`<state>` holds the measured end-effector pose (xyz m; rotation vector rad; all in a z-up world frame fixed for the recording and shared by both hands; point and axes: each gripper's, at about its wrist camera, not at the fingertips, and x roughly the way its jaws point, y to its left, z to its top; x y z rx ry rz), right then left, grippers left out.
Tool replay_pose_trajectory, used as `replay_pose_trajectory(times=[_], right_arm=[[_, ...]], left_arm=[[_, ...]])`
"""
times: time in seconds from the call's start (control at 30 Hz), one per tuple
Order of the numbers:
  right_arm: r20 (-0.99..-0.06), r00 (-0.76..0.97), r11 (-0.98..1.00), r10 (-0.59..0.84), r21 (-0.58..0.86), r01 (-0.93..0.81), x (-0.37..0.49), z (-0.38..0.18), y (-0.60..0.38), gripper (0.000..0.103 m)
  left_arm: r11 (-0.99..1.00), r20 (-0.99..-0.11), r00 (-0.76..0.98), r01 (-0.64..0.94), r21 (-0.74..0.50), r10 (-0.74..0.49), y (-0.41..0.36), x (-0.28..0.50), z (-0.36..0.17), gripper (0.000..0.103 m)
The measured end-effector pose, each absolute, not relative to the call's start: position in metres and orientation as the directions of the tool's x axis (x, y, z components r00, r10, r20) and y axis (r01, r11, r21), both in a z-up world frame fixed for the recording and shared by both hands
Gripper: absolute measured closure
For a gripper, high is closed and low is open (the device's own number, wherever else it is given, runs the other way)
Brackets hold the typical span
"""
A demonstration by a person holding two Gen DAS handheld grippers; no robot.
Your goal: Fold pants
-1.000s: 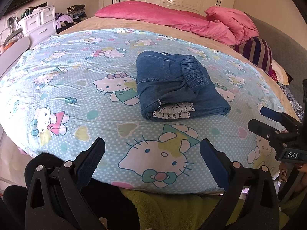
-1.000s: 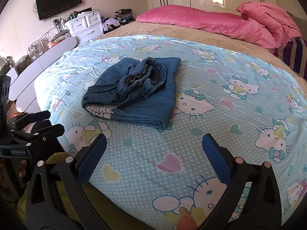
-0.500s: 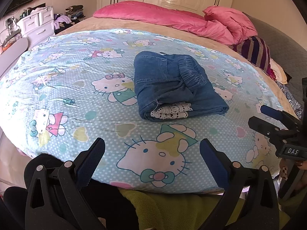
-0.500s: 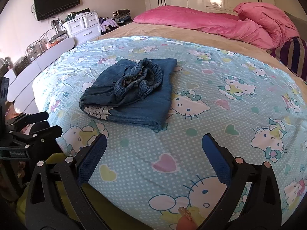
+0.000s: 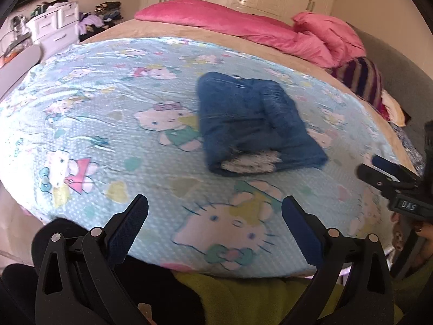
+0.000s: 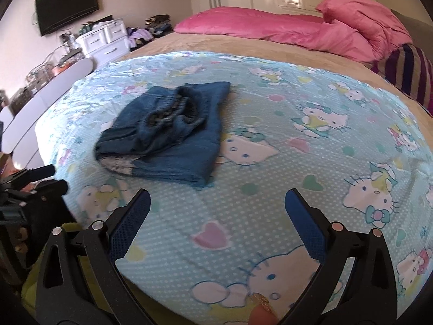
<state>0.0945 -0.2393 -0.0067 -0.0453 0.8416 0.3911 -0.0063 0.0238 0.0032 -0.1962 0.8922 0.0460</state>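
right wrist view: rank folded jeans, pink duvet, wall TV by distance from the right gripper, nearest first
From the right gripper, which is open and empty:
1. Folded jeans: ahead and to the left, lying on the cartoon-cat sheet.
2. Pink duvet: at the far end of the bed, ahead and to the right.
3. Wall TV: on the wall past the bed, far left.

Folded pants (image 5: 251,124): on sheet (image 5: 108,108), mid-bed. Sheet: over blanket (image 6: 243,46). Duvet (image 6: 284,29): behind, at far end of bed. Drawers (image 6: 105,40): left of bed. Both grippers: before pants, near bed's front edge, apart from them.
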Motion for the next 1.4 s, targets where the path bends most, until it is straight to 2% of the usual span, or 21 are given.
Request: replay_pose_trajectory(times=[0.17, 0.23, 0.33, 0.4, 0.5, 0.57, 0.67, 1.4], right_arm=[[-0.738, 0.638, 0.972, 0.218, 0.108, -0.207, 0.125, -0.016, -0.295, 0.009], [-0.754, 0.646, 0.992, 0.121, 0.079, -0.095, 0.143, -0.023, -0.331, 0.009], [-0.775, 0.630, 0.996, -0.050, 0.006, 0.086, 0.177, -0.036, -0.399, 0.009], [-0.791, 0.588, 0.974, -0.169, -0.042, 0.223, 0.204, -0.044, -0.452, 0.009], [-0.820, 0.521, 0.924, -0.236, -0.022, 0.383, 0.243, -0.055, -0.524, 0.009], [-0.847, 0.455, 0.893, -0.274, -0.049, 0.448, 0.260, -0.069, -0.549, 0.009], [-0.829, 0.497, 0.897, -0.258, -0.013, 0.443, 0.261, -0.075, -0.554, 0.008], [-0.831, 0.495, 0.896, -0.254, -0.010, 0.443, 0.261, -0.074, -0.555, 0.008]], left_arm=[[0.959, -0.826, 0.564, -0.244, -0.147, 0.017, 0.081, 0.033, -0.011, 0.004], [0.946, -0.835, 0.546, -0.304, -0.111, 0.077, 0.111, 0.052, -0.014, 0.005], [0.917, -0.841, 0.493, -0.398, 0.008, 0.221, 0.165, 0.092, -0.023, 0.005], [0.890, -0.838, 0.464, -0.453, 0.054, 0.287, 0.199, 0.118, -0.028, 0.005], [0.867, -0.839, 0.453, -0.497, 0.043, 0.302, 0.243, 0.153, -0.043, 0.004], [0.873, -0.798, 0.501, -0.484, 0.065, 0.337, 0.252, 0.166, -0.054, 0.004], [0.879, -0.772, 0.517, -0.463, 0.111, 0.370, 0.244, 0.167, -0.055, 0.004], [0.881, -0.775, 0.523, -0.464, 0.089, 0.354, 0.248, 0.166, -0.056, 0.004]])
